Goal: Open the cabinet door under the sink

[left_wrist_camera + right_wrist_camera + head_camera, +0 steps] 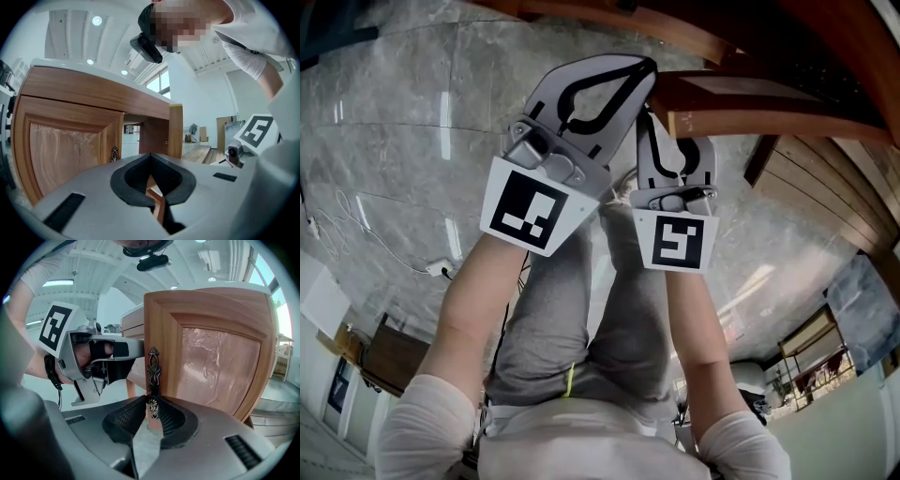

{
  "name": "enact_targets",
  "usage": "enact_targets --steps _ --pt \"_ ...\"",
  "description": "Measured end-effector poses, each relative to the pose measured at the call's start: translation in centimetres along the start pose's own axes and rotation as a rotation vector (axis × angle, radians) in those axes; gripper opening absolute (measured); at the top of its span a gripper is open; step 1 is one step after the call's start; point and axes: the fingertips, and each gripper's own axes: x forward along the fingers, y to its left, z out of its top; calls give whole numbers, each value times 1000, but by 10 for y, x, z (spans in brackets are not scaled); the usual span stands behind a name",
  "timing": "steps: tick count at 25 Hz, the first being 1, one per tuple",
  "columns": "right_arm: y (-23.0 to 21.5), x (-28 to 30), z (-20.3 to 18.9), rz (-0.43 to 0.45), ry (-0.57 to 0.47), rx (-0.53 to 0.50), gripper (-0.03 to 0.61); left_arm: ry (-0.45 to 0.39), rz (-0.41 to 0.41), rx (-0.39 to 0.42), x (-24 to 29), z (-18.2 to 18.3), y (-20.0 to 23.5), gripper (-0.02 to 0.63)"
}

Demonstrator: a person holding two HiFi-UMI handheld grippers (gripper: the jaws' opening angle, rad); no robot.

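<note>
The wooden sink cabinet fills the top of the head view. Its right door [215, 357] stands swung out, and my right gripper [152, 401] is shut on the lower end of that door's ornate metal handle [153, 366]. From above, the right gripper [654, 127] sits at the open door's edge [741, 98]. My left gripper [630, 73] hovers beside it, shut with nothing between the jaws. In the left gripper view the left gripper [151, 157] points at the dark cabinet opening [133, 136], between the closed left door [65, 154] and the open door's edge [176, 129].
The closed left door carries its own small metal handle [115, 153]. A white countertop [93, 68] runs over the cabinet. On the grey marble floor [394, 141] lie a white cable and plug block [441, 269]. The person's legs stand directly below the grippers.
</note>
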Motion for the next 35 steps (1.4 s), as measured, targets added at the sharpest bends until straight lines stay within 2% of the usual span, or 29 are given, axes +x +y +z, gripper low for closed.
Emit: enact_targets --steps 8,16,26,35 --pt "-3 -18 -6 6 -4 0 91 -15 -56 26 -4 3 -22 6" --pt "-1 -41 -18 23 33 1 91 27 -142 28 -11 0 -48 6" --pt "-3 -69 -35 24 64 27 91 52 -195 0 -17 -5 -81 6" --pt "-8 -94 -45 3 86 8 91 80 -243 -9 -22 -6 -111 8"
